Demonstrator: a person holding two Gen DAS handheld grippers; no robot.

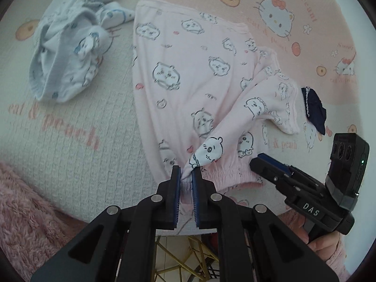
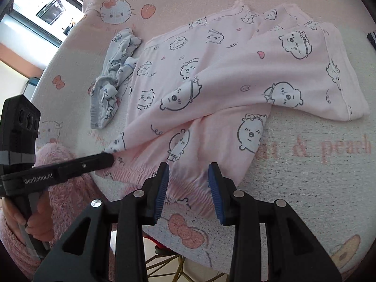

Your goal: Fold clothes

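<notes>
Pink trousers part-folded, blue garment not yet touched.

The pink trousers [image 2: 211, 75] lie on the printed counter [image 2: 305, 188], one leg doubled across the other. The left hand-held gripper [image 1: 186, 176] is clamped on a fabric corner at the waistband [image 2: 164, 183]; the right hand-held gripper [image 2: 189, 183] hovers open over that waistband. The crumpled blue garment [image 1: 68, 54] beside them waits unfolded.

Left gripper [image 1: 186, 176] pinched closed, right gripper [image 2: 189, 176] agape
</notes>
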